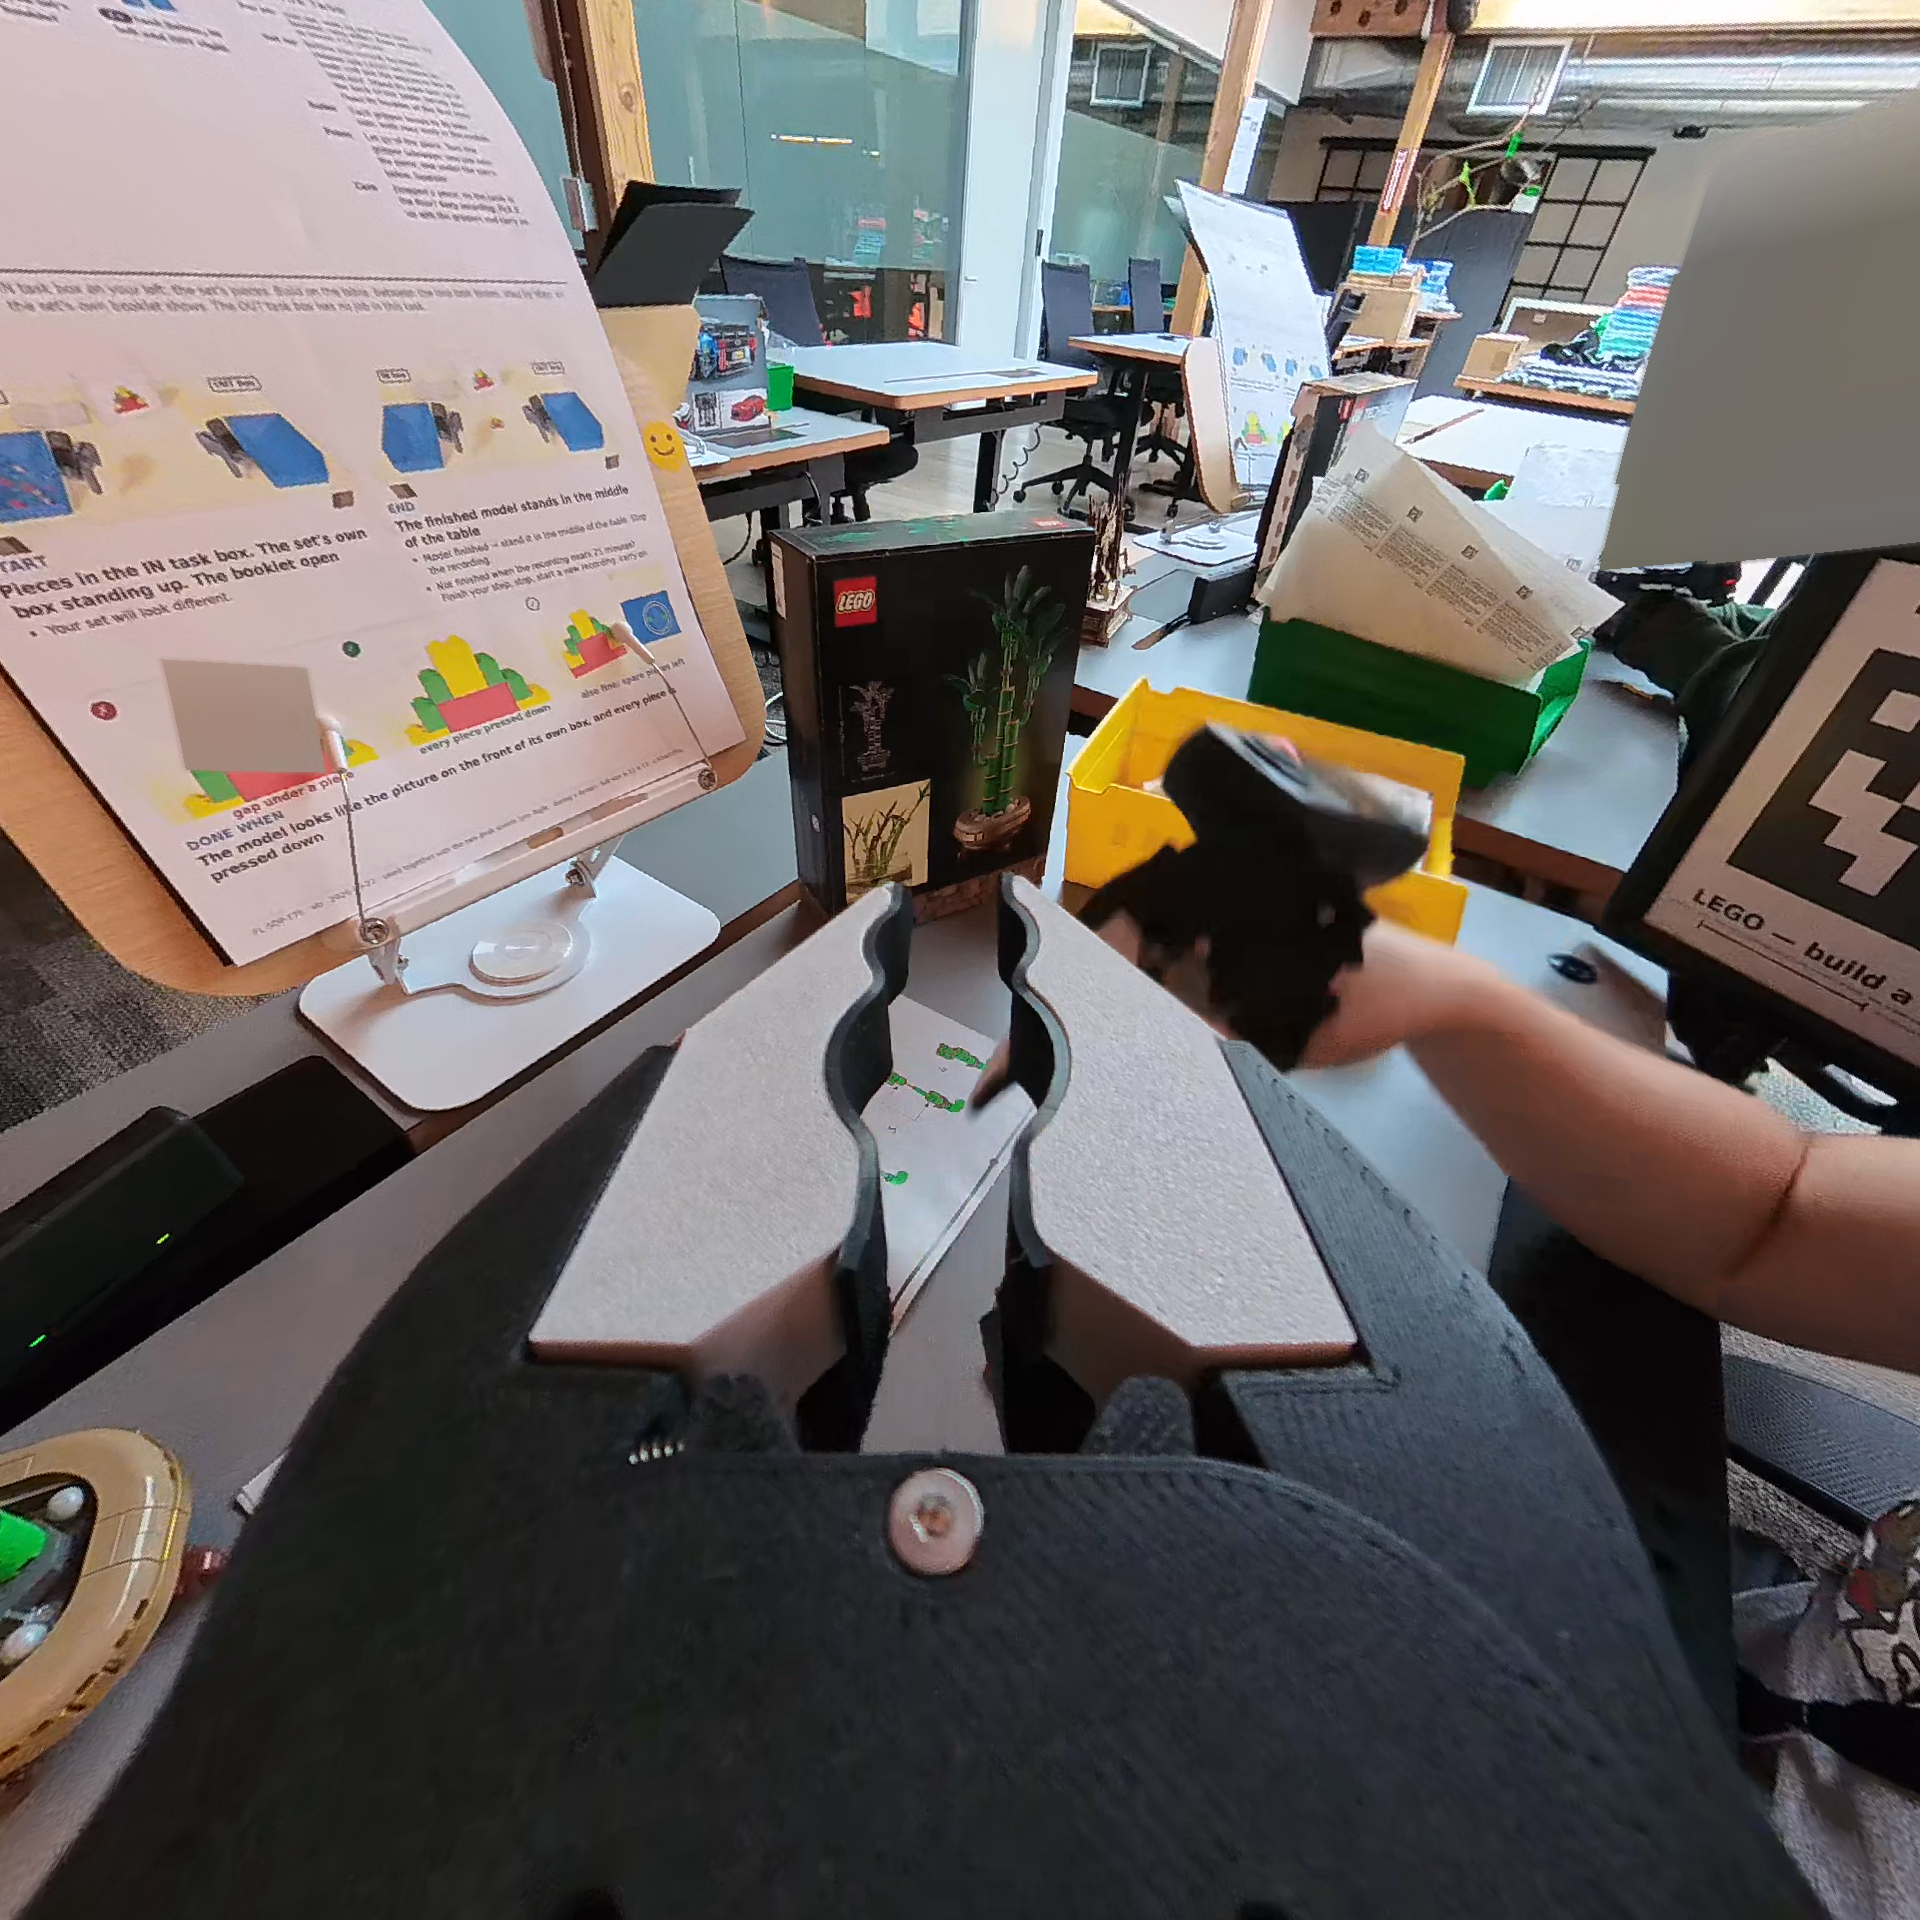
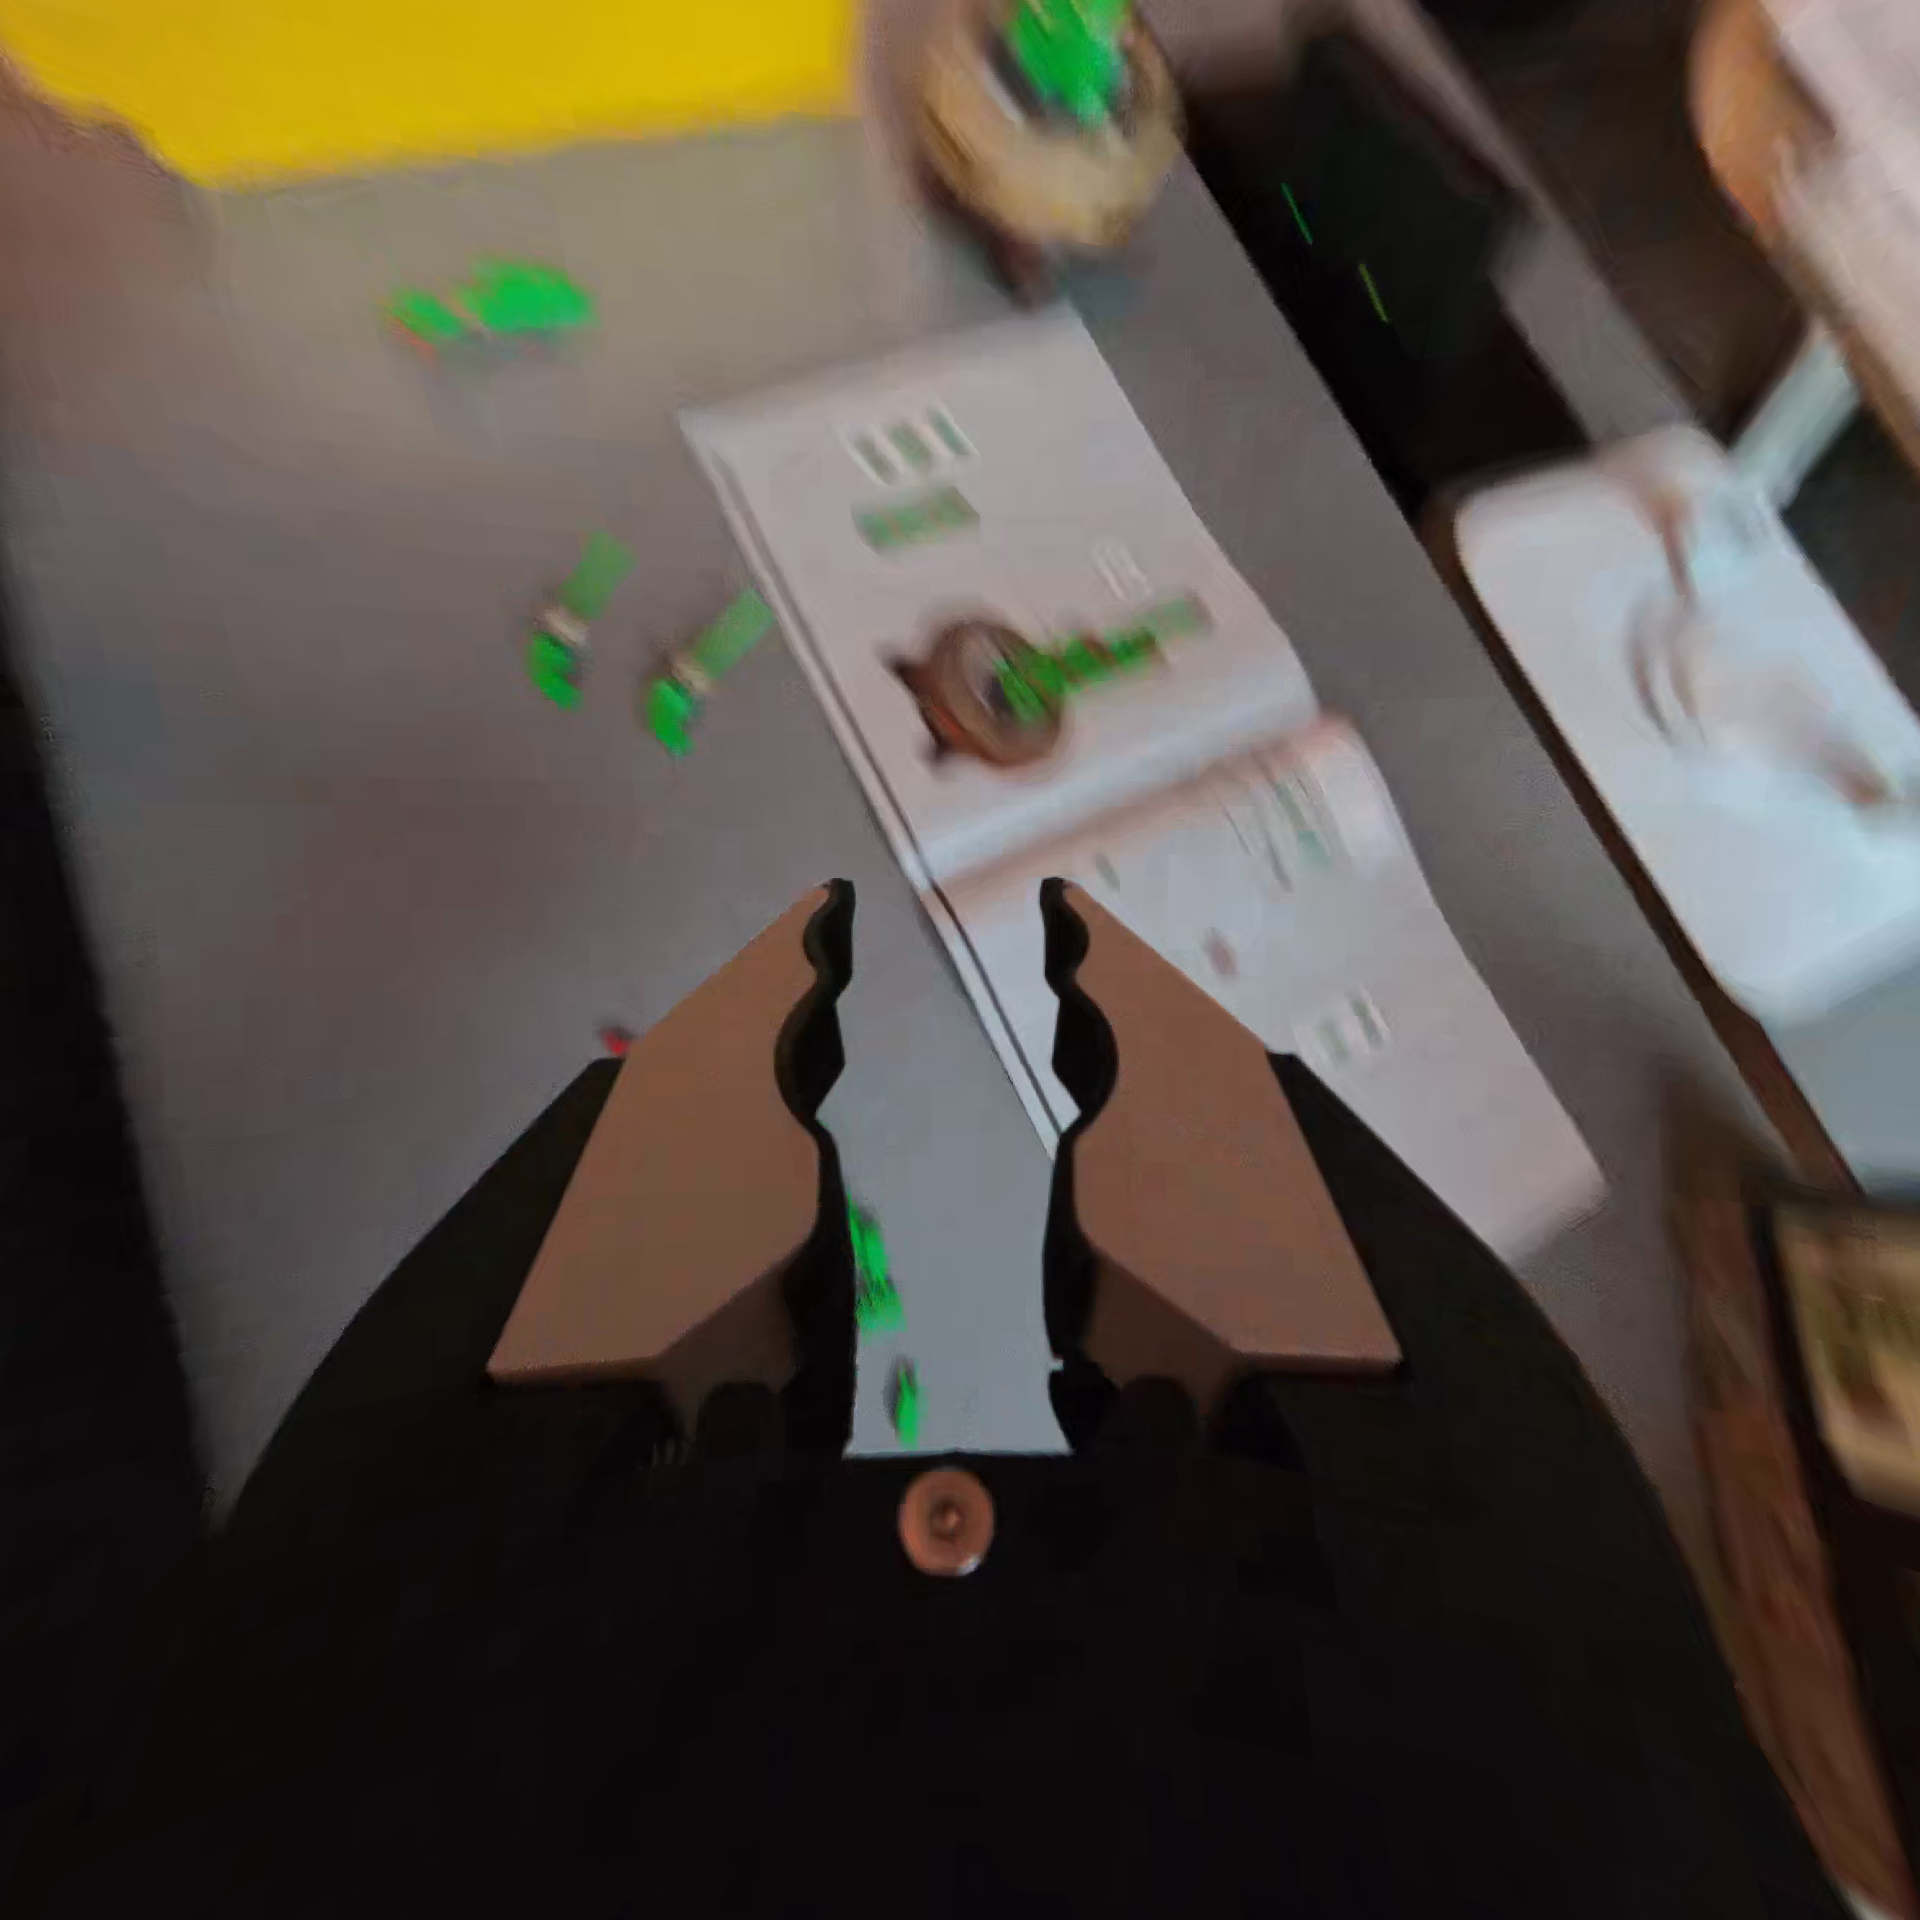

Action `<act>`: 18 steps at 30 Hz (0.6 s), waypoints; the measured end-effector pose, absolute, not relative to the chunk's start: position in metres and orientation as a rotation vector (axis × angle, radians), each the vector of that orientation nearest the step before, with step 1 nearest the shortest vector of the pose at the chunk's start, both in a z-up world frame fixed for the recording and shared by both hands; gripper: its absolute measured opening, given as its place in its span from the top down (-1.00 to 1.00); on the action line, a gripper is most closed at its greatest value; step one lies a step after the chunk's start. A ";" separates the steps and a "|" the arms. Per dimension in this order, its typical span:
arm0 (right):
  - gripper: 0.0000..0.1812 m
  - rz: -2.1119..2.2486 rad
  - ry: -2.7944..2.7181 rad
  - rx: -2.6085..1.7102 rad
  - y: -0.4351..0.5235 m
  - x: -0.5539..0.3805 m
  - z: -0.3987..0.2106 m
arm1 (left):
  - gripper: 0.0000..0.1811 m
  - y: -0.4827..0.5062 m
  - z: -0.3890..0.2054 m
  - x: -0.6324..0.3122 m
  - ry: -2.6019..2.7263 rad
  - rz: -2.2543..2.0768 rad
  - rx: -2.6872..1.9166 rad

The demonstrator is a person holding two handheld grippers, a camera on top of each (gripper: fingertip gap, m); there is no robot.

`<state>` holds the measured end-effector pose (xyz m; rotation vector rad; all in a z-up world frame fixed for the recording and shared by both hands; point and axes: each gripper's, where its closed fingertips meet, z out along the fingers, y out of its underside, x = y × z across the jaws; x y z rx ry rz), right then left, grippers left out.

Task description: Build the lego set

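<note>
L tongs [image 1: 951, 925] narrow gap, empty, over booklet [image 1: 940, 1132] on tabletop [image 1: 582, 1236]. R tongs [image 2: 948, 896] narrow, empty, view blurred; green pcs [image 2: 582, 618] nearby.

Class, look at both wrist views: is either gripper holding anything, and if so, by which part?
Nothing is held. The left gripper and the right gripper both stand open, with only table and booklet seen through the gaps.

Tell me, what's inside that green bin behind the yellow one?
The green bin holds a stack of white printed paper sheets sticking out of its top. Its walls and the paper hide anything lower down.
</note>
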<state>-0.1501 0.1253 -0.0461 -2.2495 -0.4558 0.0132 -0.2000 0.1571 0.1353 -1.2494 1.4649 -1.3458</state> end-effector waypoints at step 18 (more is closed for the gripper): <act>0.83 0.203 -0.785 -2.223 0.188 -0.254 -0.157 | 0.84 0.151 0.136 -0.200 1.492 -1.399 -1.238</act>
